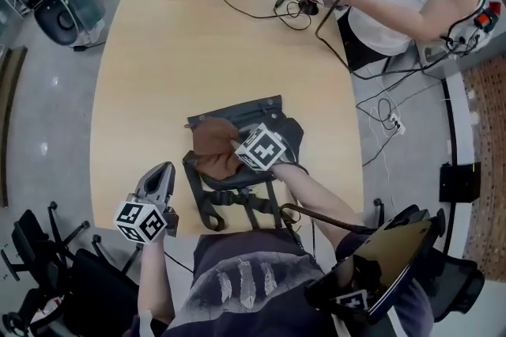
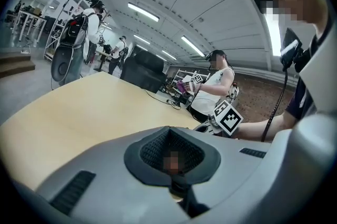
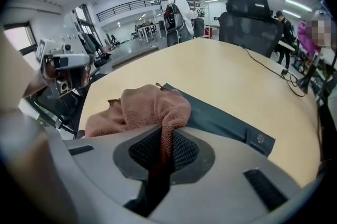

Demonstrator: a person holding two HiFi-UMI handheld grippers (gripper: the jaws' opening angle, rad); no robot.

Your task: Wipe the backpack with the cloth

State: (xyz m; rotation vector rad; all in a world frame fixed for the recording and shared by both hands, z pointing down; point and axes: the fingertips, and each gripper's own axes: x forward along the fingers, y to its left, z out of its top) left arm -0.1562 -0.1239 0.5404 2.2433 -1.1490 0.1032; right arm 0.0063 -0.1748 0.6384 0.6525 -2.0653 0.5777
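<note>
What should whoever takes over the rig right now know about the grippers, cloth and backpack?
Right gripper: shut on the cloth, a fold pinched between its jaws, the rest bunched on the backpack.
Left gripper: shut, empty, over the table to the backpack's left, not touching it.
Backpack: flat on the table near the person's edge, straps toward them.
Done: cloth gripped and on the backpack. How much is wiped cannot be told.
Left: sweep the cloth across the rest of the surface; steadying the backpack with the left gripper may help.
</note>
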